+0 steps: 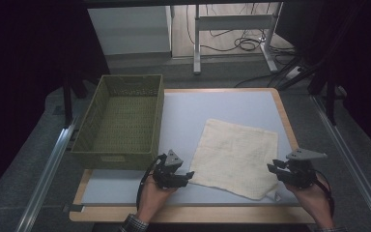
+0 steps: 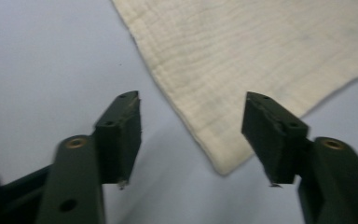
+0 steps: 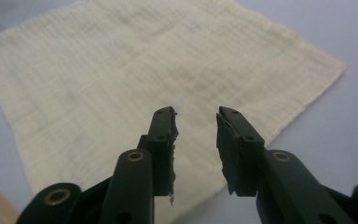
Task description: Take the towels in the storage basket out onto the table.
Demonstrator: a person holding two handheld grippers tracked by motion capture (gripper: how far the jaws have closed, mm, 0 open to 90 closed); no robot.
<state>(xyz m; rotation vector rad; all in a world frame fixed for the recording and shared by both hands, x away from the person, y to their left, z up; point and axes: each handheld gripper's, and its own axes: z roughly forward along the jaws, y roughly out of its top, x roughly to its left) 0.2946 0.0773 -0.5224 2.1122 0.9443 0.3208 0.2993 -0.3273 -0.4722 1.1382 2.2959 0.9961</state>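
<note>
Flanking a cream cloth (image 1: 236, 157) spread flat on the pale worktop (image 1: 183, 108), a person's two grippers sit at its near corners, a stance that suggests a two-handed pick-up or fold. The left gripper (image 1: 189, 174) points at the near-left corner, its fingers (image 2: 121, 133) set wide with the corner lying between and below them, not pinched. The right gripper (image 1: 270, 167) faces the opposite corner; its fingers (image 3: 163, 140) stand narrow but apart above the weave, empty. The cloth lies at an angle, to the right of a green basket (image 1: 118, 121) at the worktop's left edge, open side up and likely the cloth's destination. Each hand approaches low, probably to catch the hem cleanly.
</note>
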